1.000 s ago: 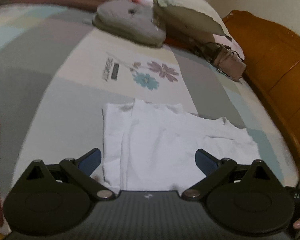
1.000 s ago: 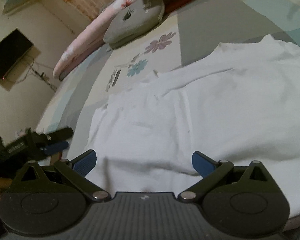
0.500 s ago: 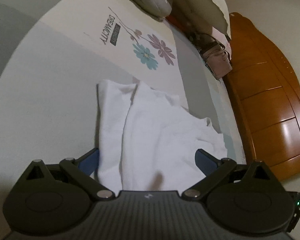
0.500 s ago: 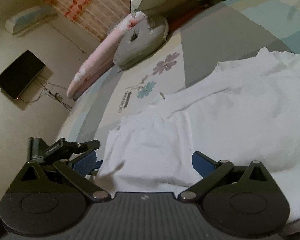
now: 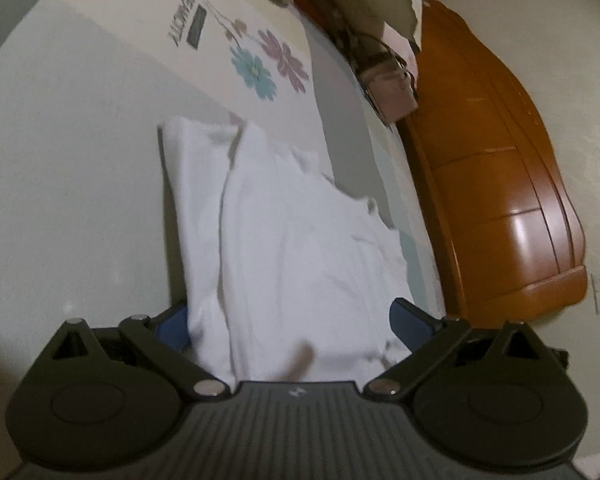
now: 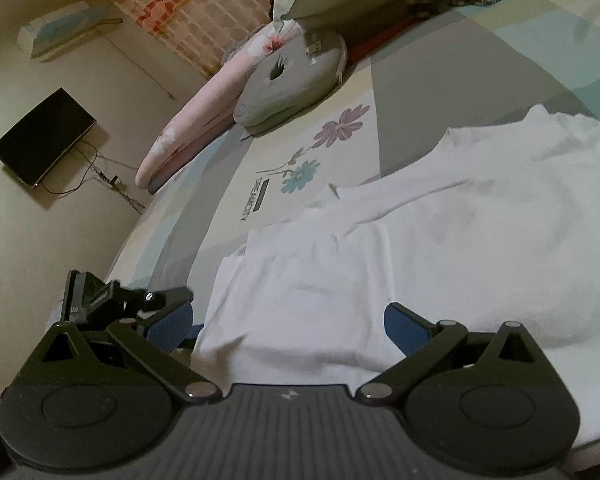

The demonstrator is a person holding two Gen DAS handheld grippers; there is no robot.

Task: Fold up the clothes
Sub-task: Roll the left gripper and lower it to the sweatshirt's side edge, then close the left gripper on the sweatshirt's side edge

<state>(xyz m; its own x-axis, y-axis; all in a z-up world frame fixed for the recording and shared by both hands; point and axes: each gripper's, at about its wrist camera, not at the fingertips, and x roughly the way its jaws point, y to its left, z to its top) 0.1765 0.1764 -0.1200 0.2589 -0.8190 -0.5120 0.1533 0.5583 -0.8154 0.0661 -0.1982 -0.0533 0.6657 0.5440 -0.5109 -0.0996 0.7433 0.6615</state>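
- A white shirt [image 5: 300,248] lies partly folded on a patchwork bedspread [image 5: 80,160], 1 side flap turned over its middle.
- The left gripper [image 5: 292,320] is tilted down over the shirt's near edge at 6 o'clock, both blue pads spread wide, gripping nothing.
- The right gripper [image 6: 288,320] is held low at the shirt's hem, released, cloth lying between its 2 fingers.
- A grey cushion [image 6: 296,84] rests at 12 o'clock; a wooden headboard [image 5: 500,184] stands at 3 o'clock.
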